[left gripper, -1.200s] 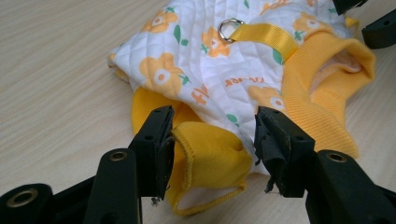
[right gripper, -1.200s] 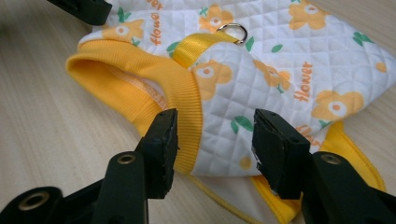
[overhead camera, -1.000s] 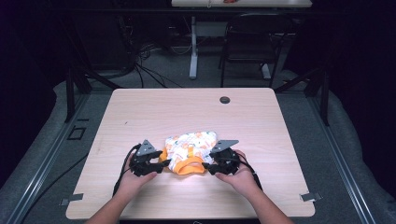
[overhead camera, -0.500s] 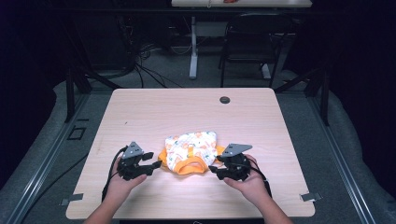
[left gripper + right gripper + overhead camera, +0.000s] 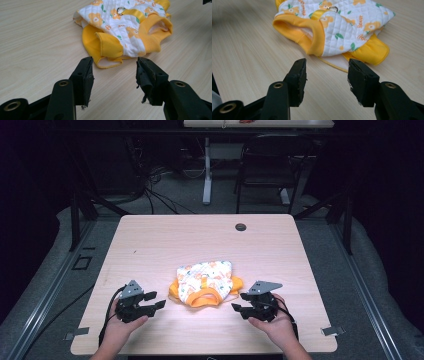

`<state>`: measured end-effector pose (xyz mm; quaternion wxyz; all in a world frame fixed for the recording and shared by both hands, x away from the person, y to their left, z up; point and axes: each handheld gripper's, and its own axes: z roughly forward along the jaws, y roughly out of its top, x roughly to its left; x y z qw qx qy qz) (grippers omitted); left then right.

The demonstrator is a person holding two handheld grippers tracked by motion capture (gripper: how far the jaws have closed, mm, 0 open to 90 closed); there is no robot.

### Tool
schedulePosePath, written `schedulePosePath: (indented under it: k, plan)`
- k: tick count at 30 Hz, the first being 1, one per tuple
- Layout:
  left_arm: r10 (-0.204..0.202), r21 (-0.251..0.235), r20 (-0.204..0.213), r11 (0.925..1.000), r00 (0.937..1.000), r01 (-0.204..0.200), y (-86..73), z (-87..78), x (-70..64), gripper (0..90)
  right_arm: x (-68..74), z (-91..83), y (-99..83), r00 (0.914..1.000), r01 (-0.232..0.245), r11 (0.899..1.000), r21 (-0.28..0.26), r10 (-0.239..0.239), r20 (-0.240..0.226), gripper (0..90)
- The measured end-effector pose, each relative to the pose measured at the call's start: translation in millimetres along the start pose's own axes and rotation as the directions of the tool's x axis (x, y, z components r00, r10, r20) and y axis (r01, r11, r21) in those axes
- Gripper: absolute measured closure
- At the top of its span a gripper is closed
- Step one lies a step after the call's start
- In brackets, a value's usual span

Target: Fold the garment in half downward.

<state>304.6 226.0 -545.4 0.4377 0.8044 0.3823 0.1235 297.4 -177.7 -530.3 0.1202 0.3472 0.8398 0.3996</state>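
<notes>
A small round black grommet (image 5: 240, 226) sits on the tabletop (image 5: 150, 245) well beyond the quilted garment (image 5: 206, 282), and nothing lies between the garment and either tool. The garment, white with orange flowers and yellow trim, lies flat near the tabletop's middle. The left tongs (image 5: 159, 300) stand just to its left, the right tongs (image 5: 238, 302) just to its right, both spread apart, holding nothing, short of the cloth. A metal ring (image 5: 121, 10) shows on the garment's yellow strap; its underside is hidden
</notes>
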Motion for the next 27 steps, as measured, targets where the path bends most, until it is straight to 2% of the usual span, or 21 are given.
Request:
schedulePosePath:
  k: [3, 5, 11, 18, 21, 27]
  plan:
    - [-0.006, -0.002, 0.004, 1.0, 1.0, 0.006, -2.7, 3.0, 0.0, 47.7, 1.9, 4.9, -6.1, 0.9996, 0.017, 1.0, 0.015, -0.017, 0.023, 48.5]
    - [0.016, 0.011, -0.001, 0.9998, 0.9999, -0.016, -3.4, 4.7, -1.2, 47.7, 3.5, 8.0, -7.2, 0.9996, 0.02, 1.0, 0.022, -0.02, 0.018, 48.4]
    - [0.046, 0.041, 0.008, 0.9981, 0.9989, -0.046, -8.3, 12.7, -5.9, 47.7, 10.1, 15.0, -8.9, 0.9986, 0.045, 0.999, 0.013, -0.045, 0.027, 48.8]
    - [0.059, 0.063, 0.025, 0.9962, 0.9979, -0.061, -10.3, 17.9, -9.4, 47.7, 15.1, 22.4, -11.1, 0.9965, 0.071, 0.997, 0.021, -0.072, 0.042, 49.3]
    - [0.063, 0.064, 0.03, 0.9958, 0.9975, -0.065, -10.2, 19.5, -11.2, 47.7, 14.9, 25.7, -13.3, 0.9978, 0.059, 0.998, 0.028, -0.059, 0.028, 49.4]
    - [0.086, 0.08, 0.033, 0.9929, 0.9958, -0.088, -10.4, 22.4, -14.8, 47.7, 14.1, 31.0, -15.2, 0.9975, 0.064, 0.997, 0.046, -0.066, 0.027, 49.4]
